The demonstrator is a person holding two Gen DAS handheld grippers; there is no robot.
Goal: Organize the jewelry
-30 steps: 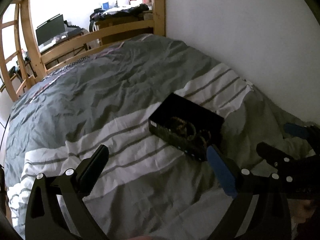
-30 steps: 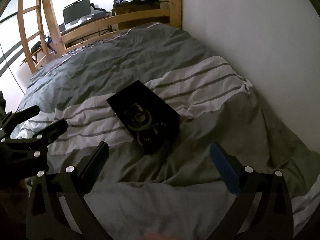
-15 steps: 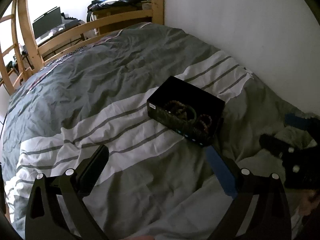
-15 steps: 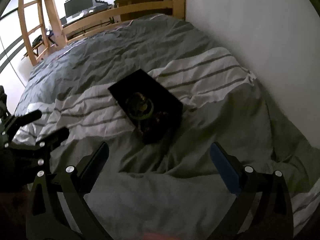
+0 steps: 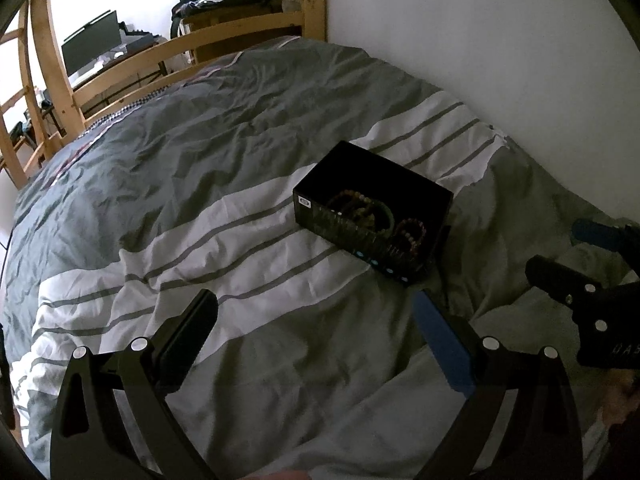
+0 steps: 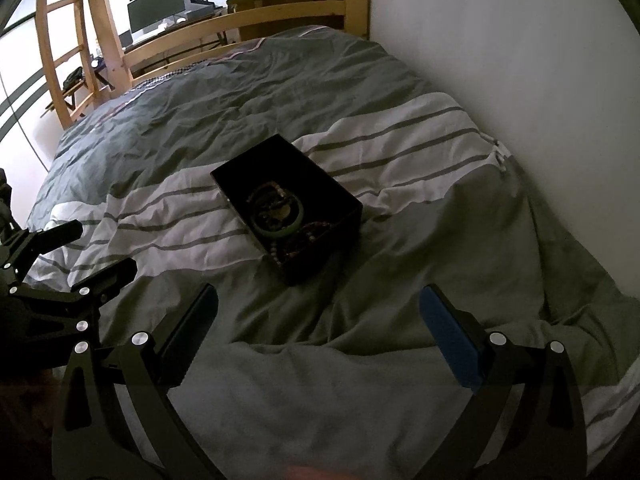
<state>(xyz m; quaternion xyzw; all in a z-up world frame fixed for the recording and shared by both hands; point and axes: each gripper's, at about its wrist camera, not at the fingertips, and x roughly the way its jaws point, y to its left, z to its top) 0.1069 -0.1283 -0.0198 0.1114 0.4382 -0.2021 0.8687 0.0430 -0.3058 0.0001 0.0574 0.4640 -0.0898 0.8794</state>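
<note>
Both views are dim and slightly grainy. Daylight enters from the far room beyond the wooden bed frame [image 5: 168,46], where the background blows out to white. The wall [image 6: 520,60] falls into soft grey shadow. Fisheye curvature bends the frame posts, and dark vignetting rings the corners. The striped duvet [image 5: 240,240] stays reasonably sharp.

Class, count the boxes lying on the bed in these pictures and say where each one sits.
1. A single open black box holding bracelets rests on the striped duvet, ahead of both grippers. Folds could hide others.
</note>
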